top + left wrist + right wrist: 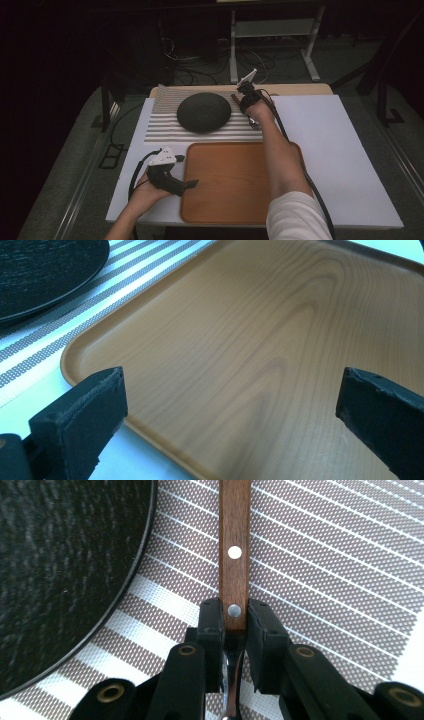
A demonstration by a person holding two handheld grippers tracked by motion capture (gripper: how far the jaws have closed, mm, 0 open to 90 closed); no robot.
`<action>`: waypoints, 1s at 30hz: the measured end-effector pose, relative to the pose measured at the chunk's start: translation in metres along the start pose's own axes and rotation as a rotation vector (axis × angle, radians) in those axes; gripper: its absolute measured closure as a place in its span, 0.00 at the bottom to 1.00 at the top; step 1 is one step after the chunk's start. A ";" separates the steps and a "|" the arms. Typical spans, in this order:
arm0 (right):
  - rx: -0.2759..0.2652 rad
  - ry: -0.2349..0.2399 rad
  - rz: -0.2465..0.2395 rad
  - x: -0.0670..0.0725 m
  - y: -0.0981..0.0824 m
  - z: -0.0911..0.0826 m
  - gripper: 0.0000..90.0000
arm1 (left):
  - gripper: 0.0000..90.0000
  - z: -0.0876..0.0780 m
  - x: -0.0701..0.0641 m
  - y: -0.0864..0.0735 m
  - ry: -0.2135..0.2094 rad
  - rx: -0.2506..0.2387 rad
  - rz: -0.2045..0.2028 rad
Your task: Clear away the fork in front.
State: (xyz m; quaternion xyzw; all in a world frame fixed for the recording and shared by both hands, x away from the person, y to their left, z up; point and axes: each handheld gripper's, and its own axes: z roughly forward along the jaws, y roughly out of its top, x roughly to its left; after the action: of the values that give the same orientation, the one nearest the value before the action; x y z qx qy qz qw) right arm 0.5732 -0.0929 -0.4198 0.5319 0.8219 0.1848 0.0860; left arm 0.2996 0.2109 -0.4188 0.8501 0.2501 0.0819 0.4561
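The right arm (280, 155) reaches far forward, past the far edge of the wooden tray (225, 210). Its right gripper (234, 625) points down, and its jaws are squeezed tight on a wooden handle (234, 540). The left hand (145, 192) rests near the tray's left edge. The left gripper (230, 405) points across the tray, jaws wide apart with nothing between them.

The high view is dim, its surroundings nearly black. Both gripper views are brighter and sharp, with soft glare on the wooden tray (260, 340).
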 end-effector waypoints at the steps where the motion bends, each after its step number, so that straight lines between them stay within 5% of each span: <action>1: -0.014 0.014 -0.001 -0.002 -0.001 -0.006 0.85 | 0.00 0.000 0.000 0.000 0.000 0.000 0.001; 18: -0.143 0.113 -0.010 -0.015 -0.020 -0.065 0.85 | 0.00 0.000 0.000 0.000 0.005 0.002 0.000; 30: -0.253 0.220 -0.043 -0.021 -0.066 -0.103 0.85 | 0.00 0.002 0.001 0.000 0.019 0.006 0.004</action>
State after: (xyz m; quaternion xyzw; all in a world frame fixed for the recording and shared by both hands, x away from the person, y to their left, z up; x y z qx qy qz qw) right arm 0.4918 -0.1575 -0.3524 0.4756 0.8077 0.3421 0.0655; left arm 0.3006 0.2101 -0.4199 0.8512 0.2528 0.0901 0.4509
